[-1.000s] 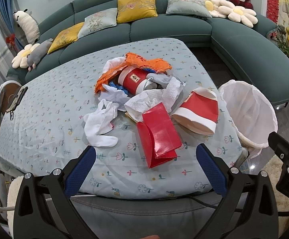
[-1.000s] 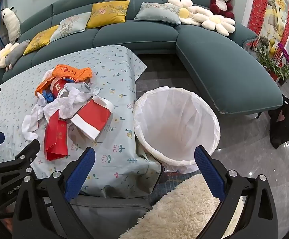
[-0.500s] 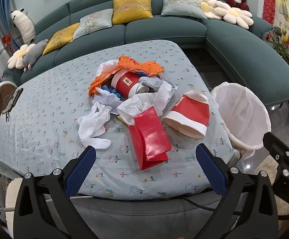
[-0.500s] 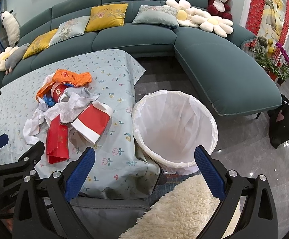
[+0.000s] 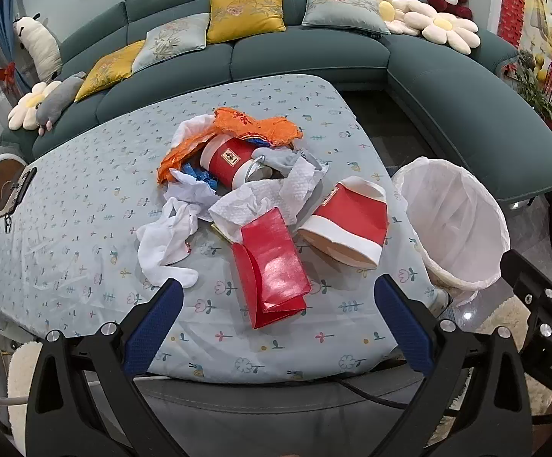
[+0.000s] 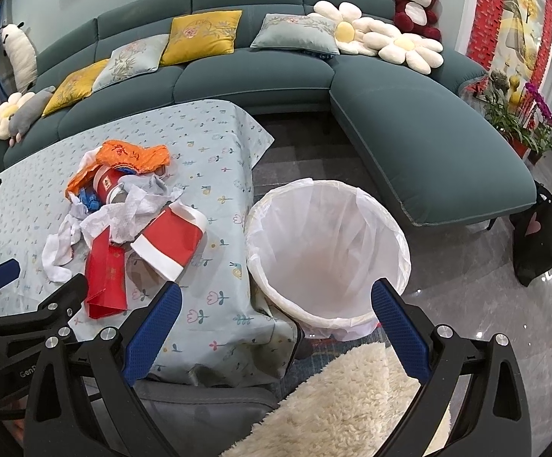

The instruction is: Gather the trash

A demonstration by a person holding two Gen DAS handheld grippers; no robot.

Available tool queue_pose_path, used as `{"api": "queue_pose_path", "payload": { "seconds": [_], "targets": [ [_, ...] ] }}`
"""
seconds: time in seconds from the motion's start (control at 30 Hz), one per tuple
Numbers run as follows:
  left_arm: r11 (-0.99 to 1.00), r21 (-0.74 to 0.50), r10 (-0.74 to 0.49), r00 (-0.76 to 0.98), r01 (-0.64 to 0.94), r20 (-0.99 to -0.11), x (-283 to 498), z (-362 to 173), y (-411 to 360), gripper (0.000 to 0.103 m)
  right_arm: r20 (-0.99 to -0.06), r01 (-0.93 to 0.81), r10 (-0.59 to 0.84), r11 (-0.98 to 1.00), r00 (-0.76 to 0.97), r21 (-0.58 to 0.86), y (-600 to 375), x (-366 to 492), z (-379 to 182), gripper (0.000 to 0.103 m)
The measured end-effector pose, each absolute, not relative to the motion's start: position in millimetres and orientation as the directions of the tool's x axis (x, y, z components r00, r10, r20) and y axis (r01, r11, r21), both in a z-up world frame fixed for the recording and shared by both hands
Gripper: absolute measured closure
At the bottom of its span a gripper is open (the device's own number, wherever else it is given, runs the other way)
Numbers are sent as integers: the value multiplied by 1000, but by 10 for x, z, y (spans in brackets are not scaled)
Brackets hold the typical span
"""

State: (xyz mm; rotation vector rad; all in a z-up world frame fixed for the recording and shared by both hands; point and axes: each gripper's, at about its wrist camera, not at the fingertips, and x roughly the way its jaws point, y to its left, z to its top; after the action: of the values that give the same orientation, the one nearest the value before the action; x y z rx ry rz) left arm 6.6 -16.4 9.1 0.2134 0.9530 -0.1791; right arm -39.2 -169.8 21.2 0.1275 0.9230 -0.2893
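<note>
The left gripper (image 5: 276, 304) and the right gripper (image 6: 276, 304) are both held with jaws spread wide and nothing between them, above the near edge of the table (image 5: 66, 205). A heap of trash is found at the middle of the table toward its right edge: a flat red paper bag (image 5: 272, 266) nearest the near edge, a red-and-white paper cup (image 5: 346, 224) on its side just beside it, crumpled white tissue (image 5: 268, 198), a red can (image 5: 226, 162) and orange wrapping (image 5: 253, 127) behind. A white-lined waste bin (image 6: 327, 251) is seen on the floor against the table's right edge.
</note>
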Motion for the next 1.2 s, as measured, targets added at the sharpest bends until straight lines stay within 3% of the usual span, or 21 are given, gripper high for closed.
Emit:
{"api": "queue_pose_path", "payload": {
  "seconds": [1.2],
  "targets": [
    [957,144,-30,577,254,-816,84,74,-256,7,-798,309,-198,951,569,-15,-1755,-399,210,7]
  ]
}}
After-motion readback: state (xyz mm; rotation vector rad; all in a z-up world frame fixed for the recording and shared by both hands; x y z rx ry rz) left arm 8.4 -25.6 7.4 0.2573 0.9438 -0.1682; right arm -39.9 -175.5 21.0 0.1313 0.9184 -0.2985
